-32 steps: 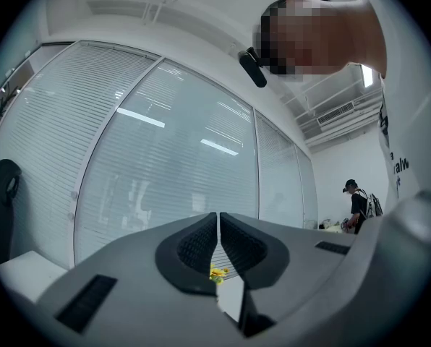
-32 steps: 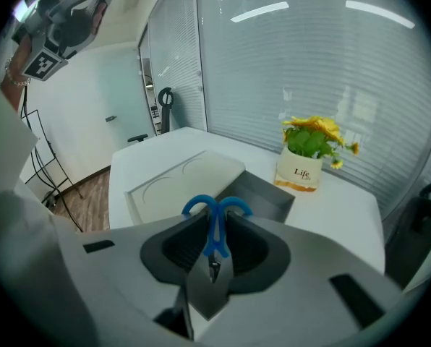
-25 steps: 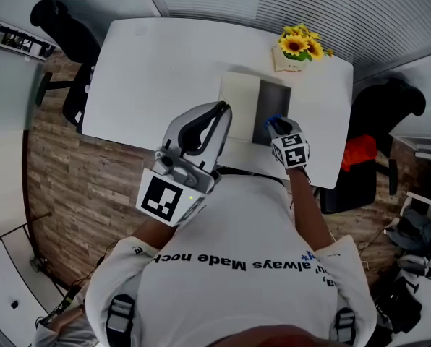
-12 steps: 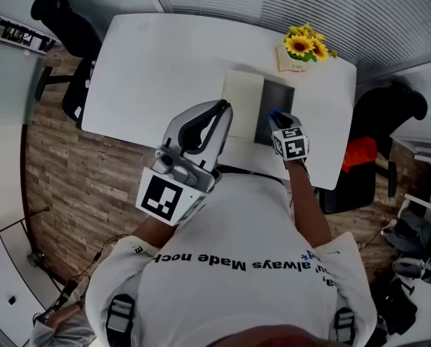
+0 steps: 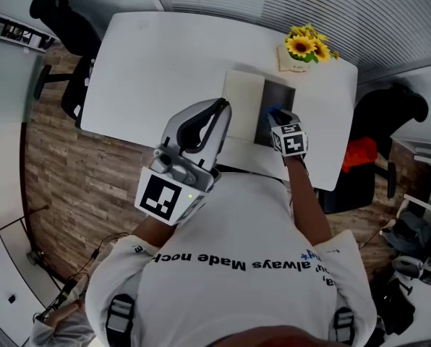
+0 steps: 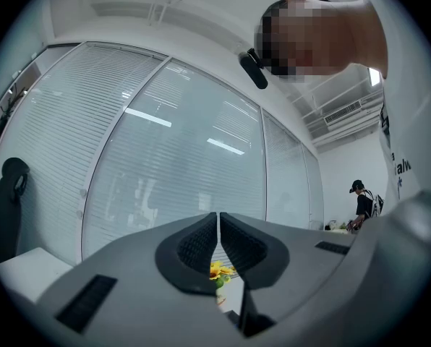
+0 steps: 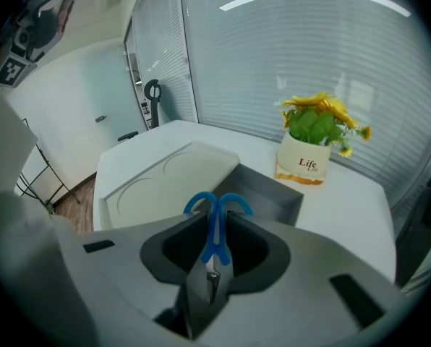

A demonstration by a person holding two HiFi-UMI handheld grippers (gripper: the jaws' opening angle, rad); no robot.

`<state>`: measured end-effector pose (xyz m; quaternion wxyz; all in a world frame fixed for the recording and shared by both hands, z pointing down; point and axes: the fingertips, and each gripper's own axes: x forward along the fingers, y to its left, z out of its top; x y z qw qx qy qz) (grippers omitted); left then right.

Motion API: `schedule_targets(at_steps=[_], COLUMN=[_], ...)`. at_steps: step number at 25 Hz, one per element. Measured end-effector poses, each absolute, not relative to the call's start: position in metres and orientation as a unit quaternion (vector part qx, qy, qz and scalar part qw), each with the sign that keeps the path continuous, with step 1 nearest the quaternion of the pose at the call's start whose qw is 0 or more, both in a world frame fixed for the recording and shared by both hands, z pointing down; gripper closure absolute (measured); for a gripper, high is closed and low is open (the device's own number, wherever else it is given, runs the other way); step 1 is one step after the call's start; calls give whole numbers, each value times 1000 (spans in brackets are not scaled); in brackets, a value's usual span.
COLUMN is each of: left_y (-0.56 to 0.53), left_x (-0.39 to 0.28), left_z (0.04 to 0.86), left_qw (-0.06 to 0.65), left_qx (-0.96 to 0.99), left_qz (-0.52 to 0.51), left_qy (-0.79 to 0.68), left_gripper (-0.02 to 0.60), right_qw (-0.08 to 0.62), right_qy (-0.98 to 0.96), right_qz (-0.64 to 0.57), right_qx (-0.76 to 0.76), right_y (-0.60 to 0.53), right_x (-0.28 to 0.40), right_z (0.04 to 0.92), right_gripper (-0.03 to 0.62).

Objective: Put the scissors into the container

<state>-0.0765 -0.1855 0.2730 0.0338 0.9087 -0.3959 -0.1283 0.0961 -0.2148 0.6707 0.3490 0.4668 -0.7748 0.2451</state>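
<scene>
we record the bench as a white, smooth, matt top. the container has grey matt walls; its lid is cream and smooth with a faint sheen, and looks like plastic. the scissors have glossy blue plastic handles and bare metal blades. the right gripper and the left gripper both have grey matt plastic shells, and the fingers carry black ribbed pads that look like rubber. the floor is brown wood-grain planking. the shirt is white cloth. the flower pot looks like cream card.

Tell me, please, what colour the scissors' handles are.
Blue handles on the scissors, clearest in the right gripper view.
</scene>
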Motion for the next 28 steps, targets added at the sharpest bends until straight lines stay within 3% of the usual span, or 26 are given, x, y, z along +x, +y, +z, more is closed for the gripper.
schedule_targets(at_steps=[28], left_y=[-200], left_x=[-76], left_z=[278], left_qw=[37], left_qx=[908], left_qz=[-120], left_qy=[-399], left_gripper=[551], right_qw=[361], right_qy=[-758], right_qz=[279], right_qx=[465], right_y=[-231], right_x=[96], right_z=[694], right_gripper=[502])
